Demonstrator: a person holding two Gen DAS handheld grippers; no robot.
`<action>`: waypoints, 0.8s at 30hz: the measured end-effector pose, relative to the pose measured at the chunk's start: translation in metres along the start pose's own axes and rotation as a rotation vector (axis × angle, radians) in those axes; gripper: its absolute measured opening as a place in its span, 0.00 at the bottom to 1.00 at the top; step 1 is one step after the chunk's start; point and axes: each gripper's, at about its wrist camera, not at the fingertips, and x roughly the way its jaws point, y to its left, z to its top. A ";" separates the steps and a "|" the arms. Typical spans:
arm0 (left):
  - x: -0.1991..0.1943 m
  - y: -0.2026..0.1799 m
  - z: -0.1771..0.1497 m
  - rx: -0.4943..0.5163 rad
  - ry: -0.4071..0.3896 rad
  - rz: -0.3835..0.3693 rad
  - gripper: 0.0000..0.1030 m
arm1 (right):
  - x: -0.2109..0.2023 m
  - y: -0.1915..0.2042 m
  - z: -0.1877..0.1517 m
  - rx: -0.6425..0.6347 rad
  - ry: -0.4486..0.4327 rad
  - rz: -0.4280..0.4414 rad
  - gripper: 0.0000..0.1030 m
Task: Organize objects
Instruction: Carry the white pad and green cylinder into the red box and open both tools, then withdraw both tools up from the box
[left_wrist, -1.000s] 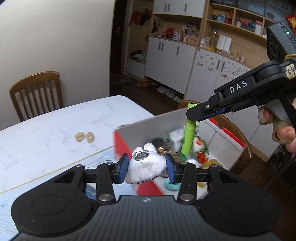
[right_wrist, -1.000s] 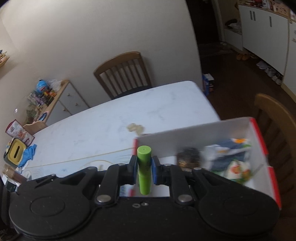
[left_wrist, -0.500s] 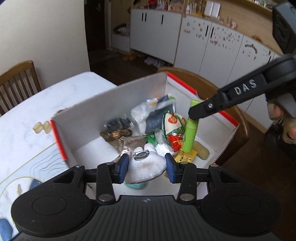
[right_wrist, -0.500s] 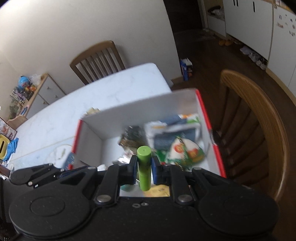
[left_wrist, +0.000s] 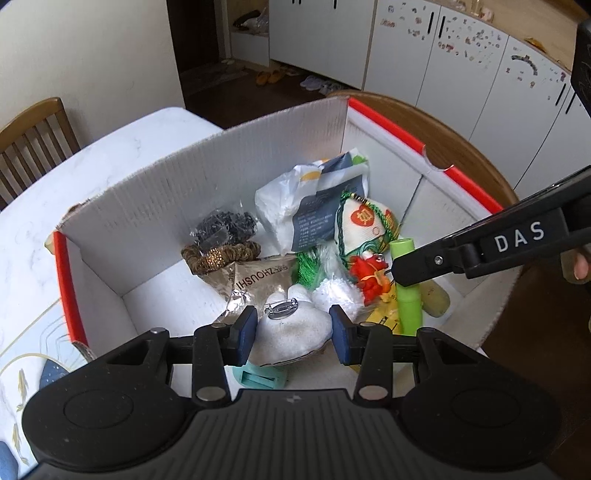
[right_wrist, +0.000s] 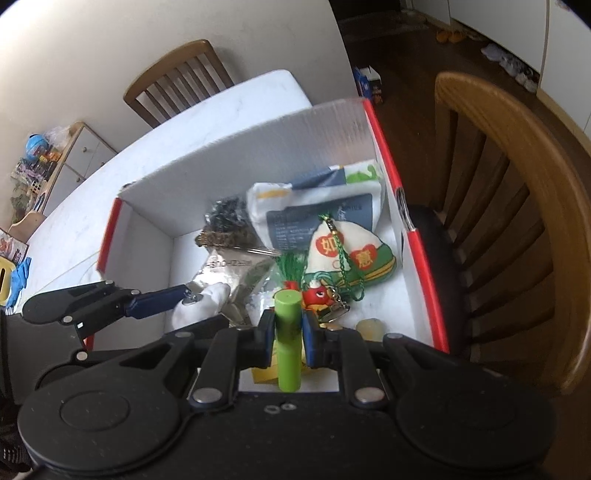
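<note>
A white cardboard box (left_wrist: 207, 192) with red rims (right_wrist: 391, 192) sits on the table's corner, holding packets, hair ties and charms. My left gripper (left_wrist: 293, 328) is shut on a white plush brooch (left_wrist: 291, 332) with a metal pin on its back, low inside the box's near end. My right gripper (right_wrist: 289, 334) is shut on an upright green tube (right_wrist: 288, 336), also down inside the box. In the left wrist view the right gripper's fingertip reaches in from the right, clamped on the green tube (left_wrist: 406, 291). In the right wrist view the left gripper's blue pad touches the brooch (right_wrist: 201, 306).
Inside the box lie a silver foil packet (left_wrist: 258, 284), dark hair ties (left_wrist: 221, 240), a white tissue pack (left_wrist: 295, 210), a cloth charm (left_wrist: 369, 225) and a teal item (left_wrist: 258, 378). A wooden chair (right_wrist: 517, 184) stands right behind the box. Another chair (right_wrist: 177, 77) stands at the table's far side.
Both grippers came forward over the box and sank into it, tilting further down, each still holding its object. The box now fills both views.
</note>
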 end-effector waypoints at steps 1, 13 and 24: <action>0.004 0.000 0.003 -0.005 0.009 -0.005 0.40 | 0.003 -0.001 0.000 0.002 0.005 0.001 0.14; 0.007 0.000 0.000 -0.067 0.013 -0.013 0.56 | -0.002 0.001 -0.002 -0.082 0.000 0.017 0.17; -0.036 0.004 -0.005 -0.111 -0.115 0.017 0.58 | -0.029 0.011 -0.012 -0.155 -0.071 0.053 0.21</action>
